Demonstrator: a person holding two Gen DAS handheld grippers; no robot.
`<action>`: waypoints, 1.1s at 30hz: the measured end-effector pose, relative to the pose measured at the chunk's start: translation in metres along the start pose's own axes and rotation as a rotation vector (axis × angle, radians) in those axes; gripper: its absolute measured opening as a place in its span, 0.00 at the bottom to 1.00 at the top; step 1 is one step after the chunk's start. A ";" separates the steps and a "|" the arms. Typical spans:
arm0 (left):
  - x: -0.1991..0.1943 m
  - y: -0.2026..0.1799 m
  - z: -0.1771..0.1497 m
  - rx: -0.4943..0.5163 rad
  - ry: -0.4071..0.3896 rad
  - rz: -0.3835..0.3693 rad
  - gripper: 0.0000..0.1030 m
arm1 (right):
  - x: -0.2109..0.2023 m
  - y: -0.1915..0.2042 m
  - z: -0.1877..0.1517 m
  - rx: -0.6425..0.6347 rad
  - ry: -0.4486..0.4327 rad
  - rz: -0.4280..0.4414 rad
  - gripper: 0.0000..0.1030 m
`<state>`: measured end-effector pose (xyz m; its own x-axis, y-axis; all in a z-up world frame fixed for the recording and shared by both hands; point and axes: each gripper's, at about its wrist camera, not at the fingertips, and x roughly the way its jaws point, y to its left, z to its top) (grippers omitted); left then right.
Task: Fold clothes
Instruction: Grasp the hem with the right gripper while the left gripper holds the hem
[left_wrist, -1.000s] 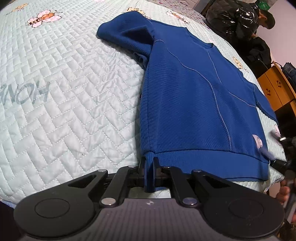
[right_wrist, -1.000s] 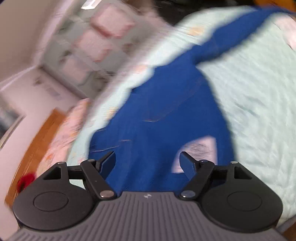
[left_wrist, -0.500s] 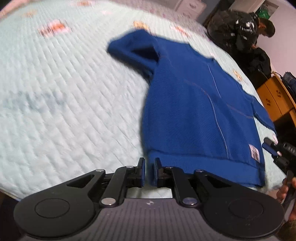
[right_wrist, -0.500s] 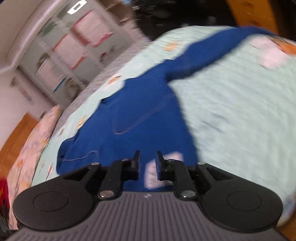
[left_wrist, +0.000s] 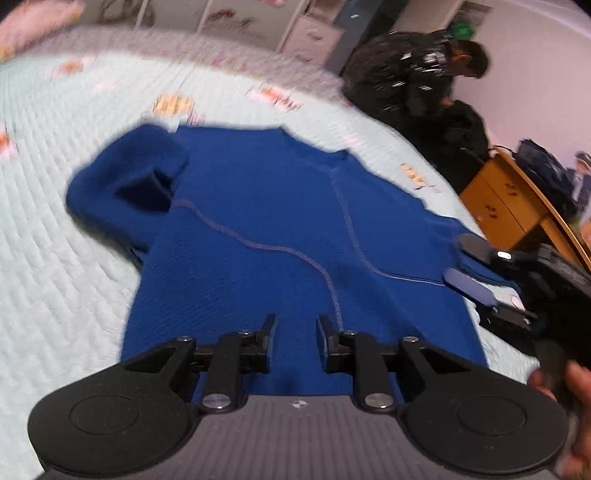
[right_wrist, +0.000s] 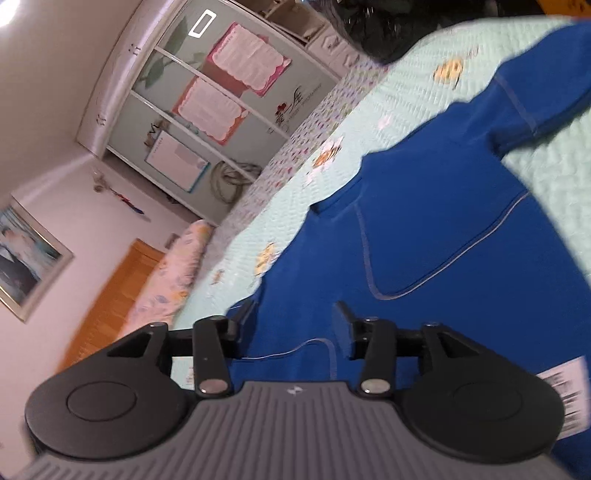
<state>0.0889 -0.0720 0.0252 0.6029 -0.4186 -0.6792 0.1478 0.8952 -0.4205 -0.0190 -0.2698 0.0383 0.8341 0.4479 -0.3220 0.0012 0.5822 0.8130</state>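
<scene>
In the left wrist view, the blue sweatshirt lay flat on the quilted bed, hem toward its near edge. The left gripper hovered over it, jaws just opened slightly, gripping nothing. In the right wrist view, the right gripper stood half open above the sweatshirt, jaws just widened, empty.

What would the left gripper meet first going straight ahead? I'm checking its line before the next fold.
Probably the blue sweatshirt spread on the quilt: the left gripper points down at its body with open, empty jaws. Depth is unclear.
</scene>
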 end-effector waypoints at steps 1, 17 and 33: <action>0.010 0.005 -0.001 -0.026 0.011 0.001 0.22 | 0.004 -0.002 -0.003 0.014 0.024 0.015 0.46; 0.017 0.077 -0.029 -0.184 0.041 -0.035 0.02 | -0.043 -0.069 -0.015 0.094 0.032 -0.371 0.00; 0.024 0.080 -0.029 -0.161 0.047 -0.060 0.02 | 0.082 -0.027 -0.026 -0.058 0.216 -0.273 0.00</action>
<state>0.0925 -0.0148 -0.0416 0.5591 -0.4803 -0.6758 0.0522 0.8339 -0.5494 0.0349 -0.2313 -0.0228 0.6713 0.4005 -0.6237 0.1715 0.7347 0.6563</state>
